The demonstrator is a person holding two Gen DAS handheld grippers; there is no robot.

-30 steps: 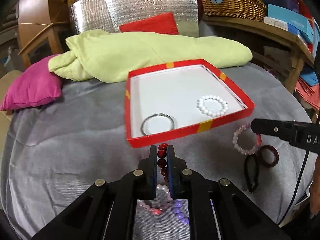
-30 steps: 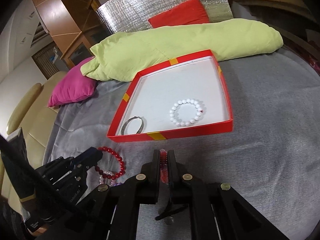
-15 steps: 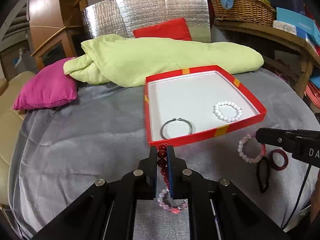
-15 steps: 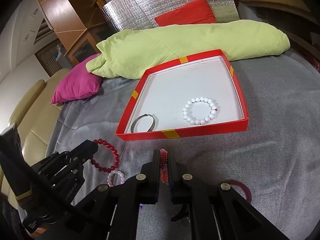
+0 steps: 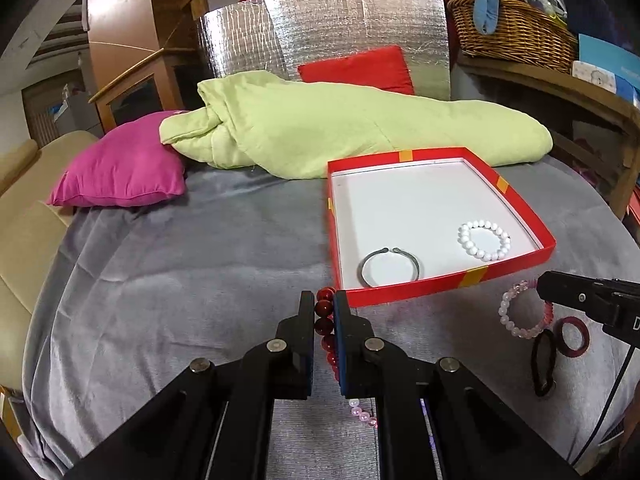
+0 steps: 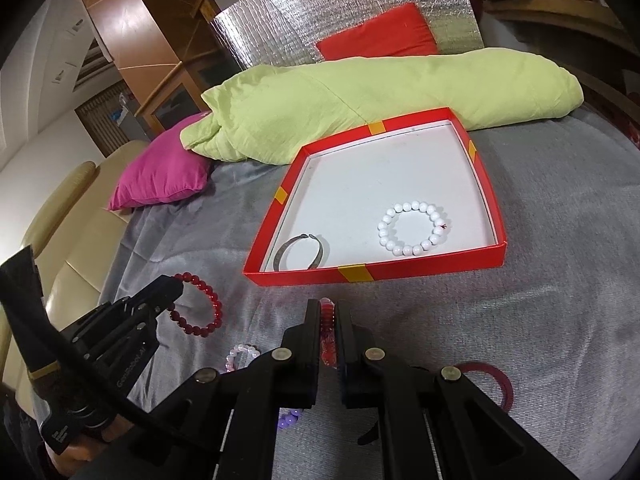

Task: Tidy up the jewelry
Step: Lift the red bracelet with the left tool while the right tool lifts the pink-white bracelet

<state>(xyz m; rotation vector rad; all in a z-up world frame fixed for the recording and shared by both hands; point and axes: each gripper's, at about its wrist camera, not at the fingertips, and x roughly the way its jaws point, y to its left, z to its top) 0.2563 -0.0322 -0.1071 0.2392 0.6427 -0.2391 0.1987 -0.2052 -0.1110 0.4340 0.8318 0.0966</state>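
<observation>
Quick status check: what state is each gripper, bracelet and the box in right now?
Left gripper: shut on red bead bracelet, lifted.
Right gripper: shut on pink bead bracelet.
Red box: open, no lid.
White bead bracelet: flat in box.
Metal bangle: flat in box.
Dark red ring: outside box, on cloth.

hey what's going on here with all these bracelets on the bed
A person is sorting jewelry into a red box using two handheld grippers. The left gripper is shut on a dark red bead bracelet, and the right gripper is shut on a pink bracelet; both are just short of the box. A white bead bracelet and a metal bangle already lie inside. A few more pieces remain on the grey blanket.
</observation>
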